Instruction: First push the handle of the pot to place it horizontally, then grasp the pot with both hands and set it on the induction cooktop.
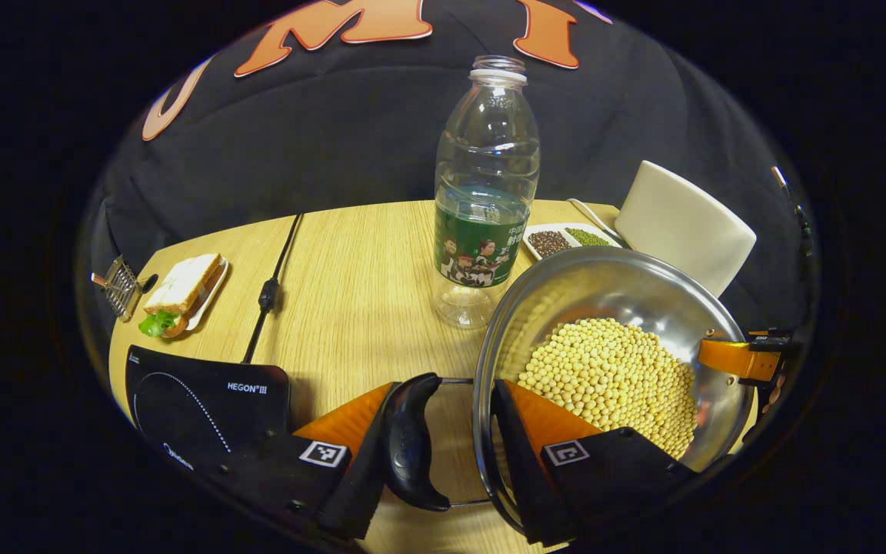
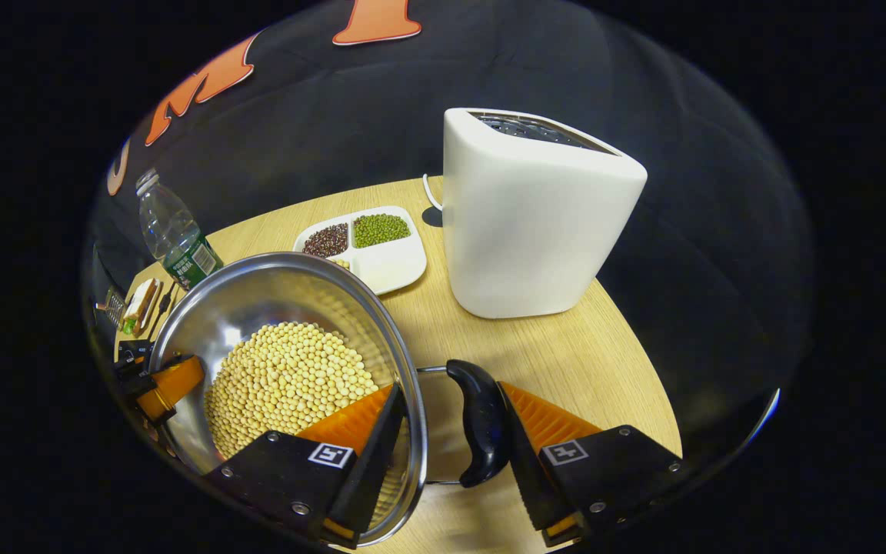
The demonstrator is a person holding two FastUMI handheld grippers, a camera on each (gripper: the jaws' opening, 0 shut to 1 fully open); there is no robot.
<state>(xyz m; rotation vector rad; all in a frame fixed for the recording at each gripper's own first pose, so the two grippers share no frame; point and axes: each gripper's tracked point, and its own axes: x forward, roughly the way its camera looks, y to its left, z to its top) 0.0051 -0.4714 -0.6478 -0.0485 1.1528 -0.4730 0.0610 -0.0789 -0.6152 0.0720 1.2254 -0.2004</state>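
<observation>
A steel pot (image 1: 604,288) holding soybeans (image 1: 612,377) sits right of a black induction cooktop (image 1: 204,400) in the left gripper view. My left gripper (image 1: 443,454) is shut across the pot's black side handle (image 1: 412,438) and rim, one finger outside the handle and one inside the wall. Across the pot, the right gripper (image 1: 743,358) clamps the far rim. In the right gripper view my right gripper (image 2: 443,454) is shut the same way on the pot's (image 2: 274,296) other handle (image 2: 481,419), which lies level. The left gripper (image 2: 162,385) holds the opposite rim. Whether the pot touches the table is unclear.
A water bottle (image 1: 485,200) stands just behind the pot. A white toaster (image 2: 527,215) and a divided dish of beans (image 2: 381,261) sit behind it on the right. A sandwich on a plate (image 1: 181,288) and a black cable (image 1: 270,292) lie behind the cooktop.
</observation>
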